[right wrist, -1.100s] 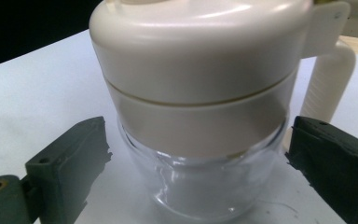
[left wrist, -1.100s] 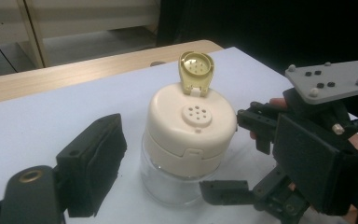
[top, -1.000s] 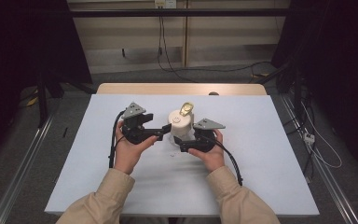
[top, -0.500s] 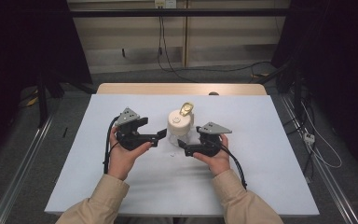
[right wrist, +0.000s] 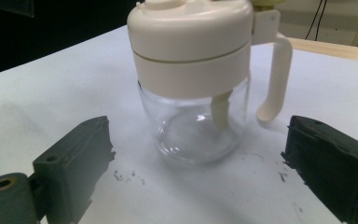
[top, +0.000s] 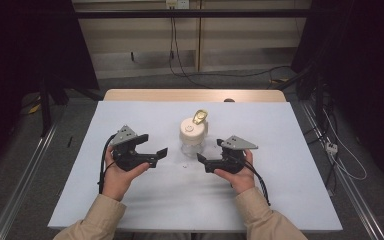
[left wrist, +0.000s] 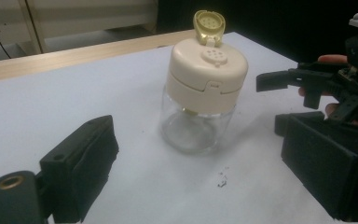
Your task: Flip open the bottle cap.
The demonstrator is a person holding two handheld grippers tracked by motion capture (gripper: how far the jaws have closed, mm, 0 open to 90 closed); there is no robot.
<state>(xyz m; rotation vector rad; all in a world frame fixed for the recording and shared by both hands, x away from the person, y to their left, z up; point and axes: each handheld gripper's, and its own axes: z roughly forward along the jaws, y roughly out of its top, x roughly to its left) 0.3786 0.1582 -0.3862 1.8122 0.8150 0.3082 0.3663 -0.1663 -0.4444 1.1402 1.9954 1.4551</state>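
A clear glass jar [top: 192, 136] with a cream lid stands upright at the middle of the white table [top: 290, 135]. Its yellow flip cap [left wrist: 209, 24] is tipped up over the shaker holes, and a cream handle [right wrist: 275, 79] hangs down one side. My left gripper [top: 156, 145] is open to the jar's left, apart from it. My right gripper [top: 209, 153] is open at the jar's front right, also apart. In the left gripper view the jar [left wrist: 200, 93] stands beyond the wide jaws. In the right gripper view the jar [right wrist: 196, 84] stands close, between and just beyond the jaws.
Small dark specks [left wrist: 222, 179] lie on the table in front of the jar. A wooden strip [top: 195, 95] runs along the table's far edge. Cables [top: 345, 160] lie on the floor to the right, and metal rails [top: 20, 185] flank the table.
Both grippers have drawn back from the jar, the left one leftward and the right one rightward and toward the person. The jar stays in place.
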